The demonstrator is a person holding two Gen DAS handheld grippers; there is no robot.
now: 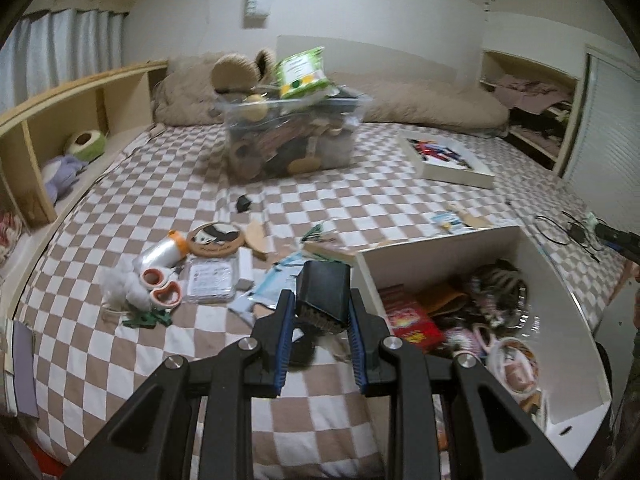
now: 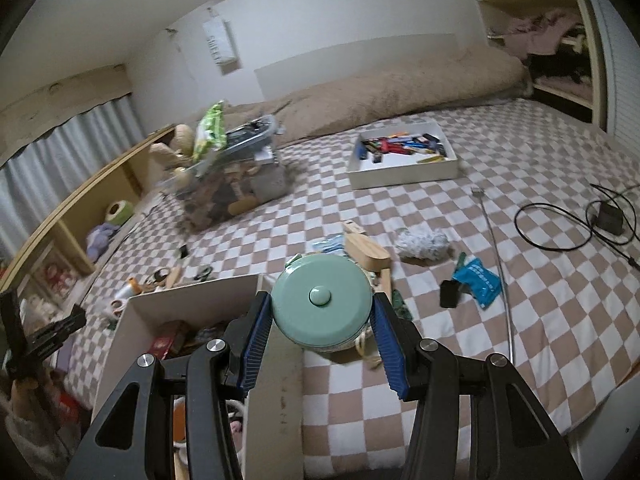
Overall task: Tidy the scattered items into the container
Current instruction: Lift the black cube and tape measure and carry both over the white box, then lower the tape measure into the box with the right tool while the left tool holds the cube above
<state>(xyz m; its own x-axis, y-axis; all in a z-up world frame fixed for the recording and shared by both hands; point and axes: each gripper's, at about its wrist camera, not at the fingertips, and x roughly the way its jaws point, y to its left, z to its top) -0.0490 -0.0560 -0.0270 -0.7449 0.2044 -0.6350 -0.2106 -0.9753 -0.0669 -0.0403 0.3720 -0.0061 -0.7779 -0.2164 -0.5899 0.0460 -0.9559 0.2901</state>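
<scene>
Left hand-held gripper angled downward over the checkered bed, clamped on a small black rectangular block just left of the open white box. Right hand-held gripper tilted down likewise, pinching a round mint-green lidded tin just right of that box. Beyond the box, a clear plastic bin near beige pillows.

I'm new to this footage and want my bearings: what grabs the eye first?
Each gripper holds something: the left gripper clamps a black box, the right gripper a mint-green round tin. Both hover by the white container on the checkered bed, with scattered clutter around it.
</scene>
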